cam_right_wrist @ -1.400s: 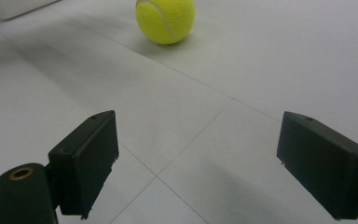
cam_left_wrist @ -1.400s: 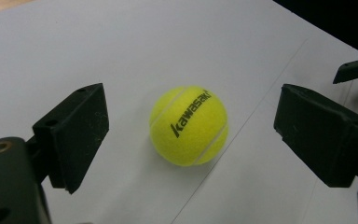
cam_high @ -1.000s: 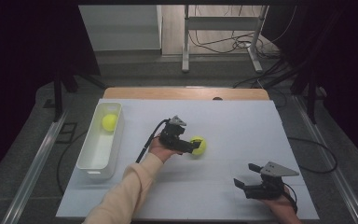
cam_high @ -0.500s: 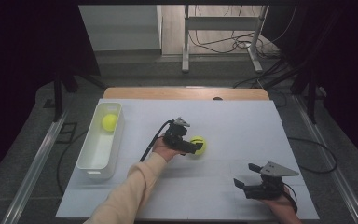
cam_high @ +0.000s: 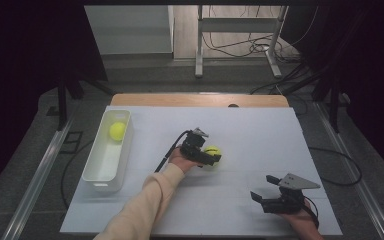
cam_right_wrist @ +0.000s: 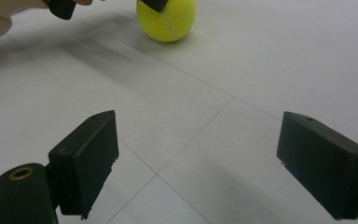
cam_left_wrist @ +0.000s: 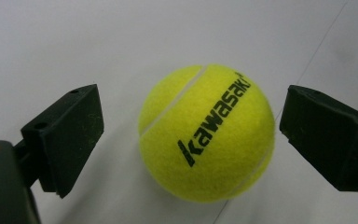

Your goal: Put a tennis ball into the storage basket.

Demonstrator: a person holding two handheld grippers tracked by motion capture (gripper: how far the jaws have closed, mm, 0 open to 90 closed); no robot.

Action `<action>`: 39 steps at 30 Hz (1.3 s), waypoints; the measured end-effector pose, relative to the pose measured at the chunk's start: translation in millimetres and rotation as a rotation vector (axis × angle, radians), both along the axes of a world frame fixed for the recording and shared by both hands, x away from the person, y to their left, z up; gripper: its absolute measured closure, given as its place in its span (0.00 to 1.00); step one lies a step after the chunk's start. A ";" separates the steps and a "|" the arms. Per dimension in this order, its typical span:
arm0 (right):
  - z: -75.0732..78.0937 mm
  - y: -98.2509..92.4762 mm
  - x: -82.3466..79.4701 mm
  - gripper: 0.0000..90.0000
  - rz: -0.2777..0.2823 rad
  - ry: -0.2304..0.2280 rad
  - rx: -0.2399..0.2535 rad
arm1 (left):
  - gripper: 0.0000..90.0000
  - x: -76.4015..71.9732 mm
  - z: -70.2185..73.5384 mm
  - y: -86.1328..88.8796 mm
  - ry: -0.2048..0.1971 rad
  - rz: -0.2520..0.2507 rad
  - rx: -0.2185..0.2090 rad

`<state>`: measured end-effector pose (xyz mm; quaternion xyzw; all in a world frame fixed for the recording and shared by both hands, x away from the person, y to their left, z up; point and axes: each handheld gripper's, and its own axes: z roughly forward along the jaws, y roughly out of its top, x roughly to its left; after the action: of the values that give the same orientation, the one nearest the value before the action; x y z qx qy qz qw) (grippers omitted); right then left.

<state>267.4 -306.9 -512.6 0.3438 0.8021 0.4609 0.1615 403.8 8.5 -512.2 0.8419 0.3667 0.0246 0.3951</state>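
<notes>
While both grippers sat over the white table (cam_high: 260, 135), noted as follows:

Left gripper (cam_high: 215, 156): held near mid-table, jaws spread wide to either side of a tennis ball (cam_high: 212, 152); clear gaps between pads and felt in the left gripper view, so no grip.
Tennis ball: yellow, marked "KAWASAKI" in black, rested on the table surface between the left jaws (cam_left_wrist: 207, 133); seen again at the top of the right gripper view (cam_right_wrist: 167, 19), with the left jaw tips just above it.
Left arm: pale sleeve (cam_high: 140, 207) entered from the bottom edge, hand (cam_high: 182, 160) wrapped around the gripper body; black cable (cam_high: 169, 150) trailed back toward the sleeve.
Right gripper (cam_high: 259, 198): low at the near right of the table, well apart from the ball, grey three-cornered plate (cam_high: 295, 181) on top; jaws wide apart, nothing between them but bare table (cam_right_wrist: 196, 140).
White bin (cam_high: 97, 167): long, rectangular, stood along the left side of the table.
Second ball (cam_high: 117, 131): yellow, lay inside the bin at its far end.
Table: white top with faint seam lines, wooden strip (cam_high: 200, 100) showing along the far edge.
</notes>
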 end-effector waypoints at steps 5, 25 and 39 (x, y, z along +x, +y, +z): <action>0.0 -0.3 0.0 0.14 -0.002 0.001 -0.001 | 0.09 2.5 -6.9 -3.5 0.008 -0.007 0.015; 0.7 -2.1 -0.2 0.15 -0.018 -0.008 0.001 | 0.30 -7.1 8.7 0.9 -0.042 -0.022 -0.069; 1.0 -2.6 -0.1 0.15 -0.027 -0.018 0.002 | 0.30 -19.6 22.3 29.9 -0.065 0.033 -0.115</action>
<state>267.3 -309.5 -511.5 0.3505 0.7954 0.4625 0.1747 384.2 38.4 -489.9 0.8103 0.3686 0.0372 0.4540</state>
